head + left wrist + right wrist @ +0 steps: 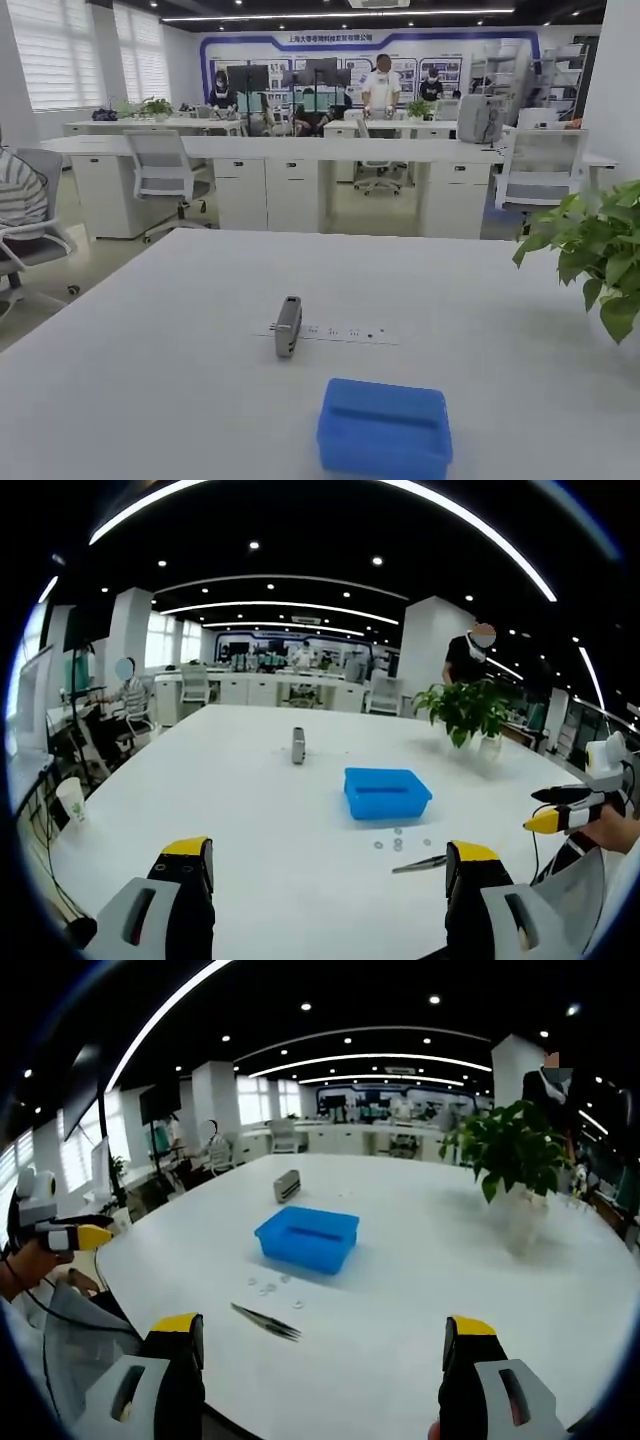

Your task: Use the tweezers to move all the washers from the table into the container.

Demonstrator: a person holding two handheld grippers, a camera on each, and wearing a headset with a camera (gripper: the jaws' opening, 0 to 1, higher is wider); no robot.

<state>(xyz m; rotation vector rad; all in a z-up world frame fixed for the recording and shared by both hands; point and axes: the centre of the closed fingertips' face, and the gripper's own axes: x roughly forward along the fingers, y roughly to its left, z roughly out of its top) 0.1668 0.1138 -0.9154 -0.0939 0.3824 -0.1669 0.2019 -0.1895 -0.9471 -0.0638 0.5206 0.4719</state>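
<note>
1. Table (150, 380): white top, smooth and matt, with a faint sheen.
2. Container (385, 428): blue plastic, smooth, slightly glossy.
3. Tweezers (266, 1322): thin dark metal with a dull gleam.
4. Washers (268, 1286): pale and metal-looking; too small to tell the finish.
5. Block (288, 326): grey, with a brushed-metal look.
6. Plant (600, 250): green leaves, smooth and lightly glossy.
7. Pot (520, 1225): white, smooth.

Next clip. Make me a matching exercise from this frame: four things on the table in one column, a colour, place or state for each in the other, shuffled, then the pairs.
1. container
2. tweezers
3. washers
4. plant

A. scattered loose beside the container
B. green, in a white pot
C. blue, open on top
D. lying flat, not yet picked up

Pairs: 1-C, 2-D, 3-A, 4-B.
</note>
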